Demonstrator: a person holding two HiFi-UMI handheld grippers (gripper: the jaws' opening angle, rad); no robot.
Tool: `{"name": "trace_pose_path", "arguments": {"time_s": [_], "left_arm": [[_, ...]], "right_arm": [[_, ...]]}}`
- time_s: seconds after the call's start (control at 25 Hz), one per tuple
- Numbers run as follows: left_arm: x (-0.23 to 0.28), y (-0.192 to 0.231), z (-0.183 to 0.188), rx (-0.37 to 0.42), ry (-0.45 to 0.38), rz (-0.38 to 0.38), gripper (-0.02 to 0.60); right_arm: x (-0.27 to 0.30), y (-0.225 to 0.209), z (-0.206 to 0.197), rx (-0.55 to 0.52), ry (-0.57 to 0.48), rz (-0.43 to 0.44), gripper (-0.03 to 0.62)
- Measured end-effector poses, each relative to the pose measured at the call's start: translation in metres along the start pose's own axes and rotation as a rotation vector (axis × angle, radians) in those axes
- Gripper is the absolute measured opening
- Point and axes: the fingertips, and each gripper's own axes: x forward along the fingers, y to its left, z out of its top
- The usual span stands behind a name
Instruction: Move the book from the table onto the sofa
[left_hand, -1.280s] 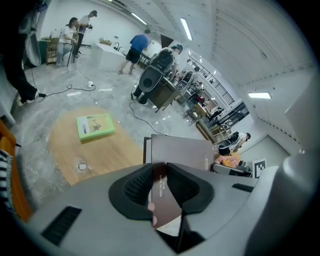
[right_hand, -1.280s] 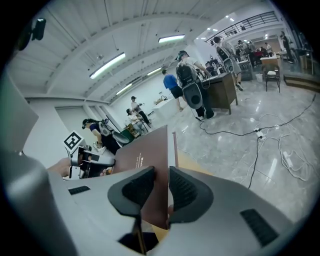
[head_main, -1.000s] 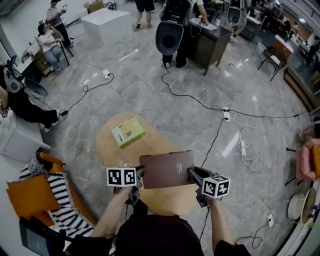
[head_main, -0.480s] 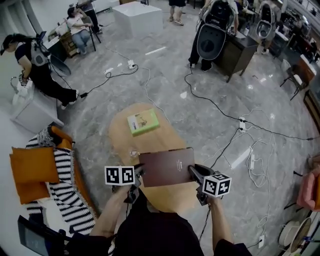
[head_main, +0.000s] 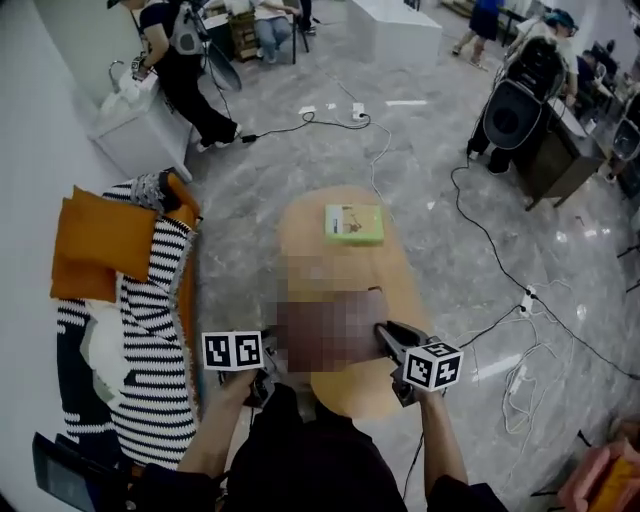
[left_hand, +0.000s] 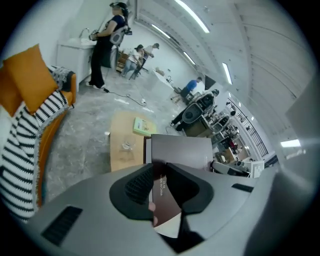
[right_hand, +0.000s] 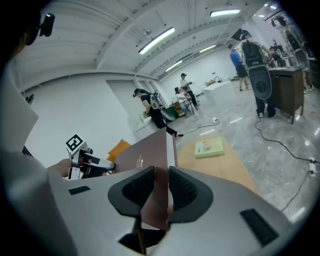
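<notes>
With the left tool (head_main: 268, 358) and right tool (head_main: 392, 342) still clamped on opposite edges of the brown book (left_hand: 182, 152), held over the bench's (head_main: 310, 230) near end, the person has swung toward the striped sofa (head_main: 150, 300), so the carry across looks under way.

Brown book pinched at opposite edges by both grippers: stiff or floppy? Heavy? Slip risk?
Probably stiff: the book spans flat between the left gripper and right gripper with no visible sag. Likely not heavy, since two edge grips alone carry it. The cover looks smooth, so it might slip if either grip loosens.
</notes>
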Motion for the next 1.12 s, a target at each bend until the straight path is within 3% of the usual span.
{"name": "trace_pose_path", "arguments": {"time_s": [0.2,0.48,1.12], "left_arm": [[-0.054,0.063,-0.008,-0.121,-0.098,0.075,0.091],[-0.133,0.142,-0.049,-0.258,-0.203,0.128,0.089],[-0.291,0.278,-0.14,-0.388,-0.36,0.188,0.086]], "right_arm": [[0.061,0.058,-0.003,-0.086,0.098,0.127,0.104],[0.12,0.152,-0.034,-0.197,0.197,0.254,0.103],[0.196,0.343,-0.128,-0.332,0.309,0.403,0.103]]}}
